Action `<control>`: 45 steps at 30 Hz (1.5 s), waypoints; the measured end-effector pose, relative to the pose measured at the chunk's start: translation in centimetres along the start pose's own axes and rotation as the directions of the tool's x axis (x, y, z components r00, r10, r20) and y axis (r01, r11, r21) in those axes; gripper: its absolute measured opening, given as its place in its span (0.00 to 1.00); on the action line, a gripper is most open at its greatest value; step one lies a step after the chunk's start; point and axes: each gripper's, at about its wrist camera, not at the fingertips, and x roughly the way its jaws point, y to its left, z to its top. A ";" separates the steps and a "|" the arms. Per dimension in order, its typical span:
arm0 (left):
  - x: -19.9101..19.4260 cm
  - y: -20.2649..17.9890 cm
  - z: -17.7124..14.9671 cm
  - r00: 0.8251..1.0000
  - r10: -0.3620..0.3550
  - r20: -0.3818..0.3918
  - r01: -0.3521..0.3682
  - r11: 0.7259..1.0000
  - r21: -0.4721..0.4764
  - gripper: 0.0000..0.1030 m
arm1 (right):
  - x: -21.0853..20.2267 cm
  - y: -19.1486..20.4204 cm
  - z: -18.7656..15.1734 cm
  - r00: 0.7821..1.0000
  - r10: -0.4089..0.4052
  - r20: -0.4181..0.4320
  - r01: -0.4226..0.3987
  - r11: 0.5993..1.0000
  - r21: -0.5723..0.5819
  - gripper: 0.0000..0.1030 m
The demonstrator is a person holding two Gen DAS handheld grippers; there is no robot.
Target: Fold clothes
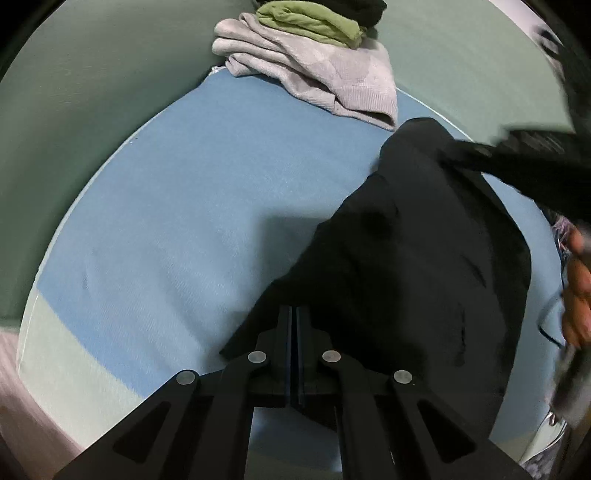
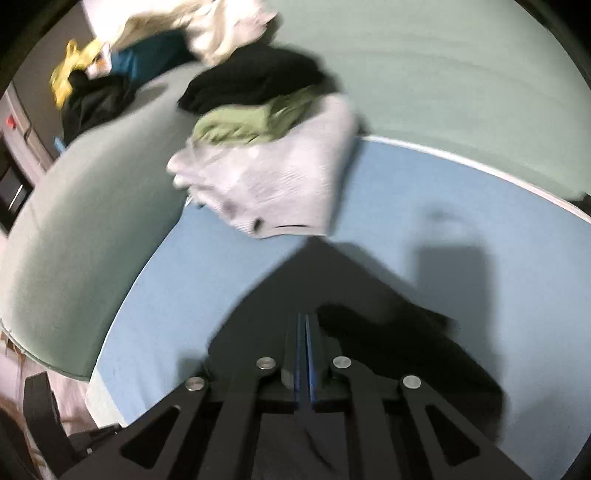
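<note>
No brand, label or writing can be read anywhere. The left gripper (image 1: 294, 314) is clamped on an edge of the black garment (image 1: 413, 258), which hangs over the blue mat (image 1: 184, 221); the right gripper (image 2: 305, 325) is likewise pinched on black cloth. Far off, a folded grey sweater (image 1: 314, 70) sits under a green garment (image 1: 310, 22).

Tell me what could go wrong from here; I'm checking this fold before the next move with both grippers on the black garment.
The left gripper pinches only a thin edge of the black garment, so that corner might slip free. The folded pile, grey sweater under green garment, lies close beyond; swinging the black cloth could knock it. The right gripper view is blurred, so its hold looks less sure.
</note>
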 end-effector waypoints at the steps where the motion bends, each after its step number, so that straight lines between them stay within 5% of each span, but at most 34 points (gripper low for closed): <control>1: 0.0 0.1 -0.1 1.000 -0.002 -0.002 0.002 1.000 -0.002 0.02 | 1.5 0.3 0.6 1.000 0.002 -0.021 -0.002 1.000 0.004 0.04; 12: -0.6 1.2 -2.0 0.999 -0.002 -0.034 0.000 0.999 -0.052 0.02 | 7.9 -0.9 4.2 0.990 -0.045 -0.130 0.053 0.997 0.061 0.00; 16: -1.1 1.1 -2.1 0.999 0.000 -0.050 -0.003 0.998 -0.061 0.02 | 8.0 -2.5 4.0 0.993 0.027 -0.113 -0.007 0.984 0.176 0.00; 21: -1.7 1.1 -2.2 0.998 0.002 -0.070 -0.007 0.997 -0.073 0.02 | 4.5 -6.7 3.1 0.988 0.153 -0.020 -0.131 0.900 0.416 0.06; 24: -2.0 1.0 -2.3 0.997 0.003 -0.082 -0.010 0.997 -0.080 0.02 | -1.1 -7.1 2.7 0.995 0.083 0.048 -0.095 0.937 0.337 0.07; 26: -3.8 0.7 -2.1 0.997 -0.058 -0.056 0.052 0.994 -0.100 0.02 | -4.6 -7.0 2.1 0.997 0.019 0.072 -0.036 0.966 0.255 0.12; 30: -7.0 -2.8 -2.0 0.994 -0.108 0.018 0.108 0.994 0.019 0.02 | -8.5 -7.5 1.2 0.992 -0.037 0.117 0.011 0.978 0.209 0.24; 34: -4.9 -7.6 -3.3 0.994 -0.042 -0.102 0.061 0.979 0.193 0.02 | -7.0 -7.1 -0.2 0.994 -0.106 0.033 0.100 0.984 0.151 0.22; 38: -2.8 -10.8 -4.8 0.985 0.104 -0.139 -0.043 0.922 0.384 0.02 | -4.1 -6.9 -1.3 0.992 -0.115 -0.050 0.121 0.985 0.124 0.18; 45: -2.0 -8.2 -5.2 0.980 0.006 -0.197 0.058 0.947 0.317 0.02 | 0.3 -5.9 -1.0 0.979 -0.157 -0.130 0.169 0.982 0.084 0.19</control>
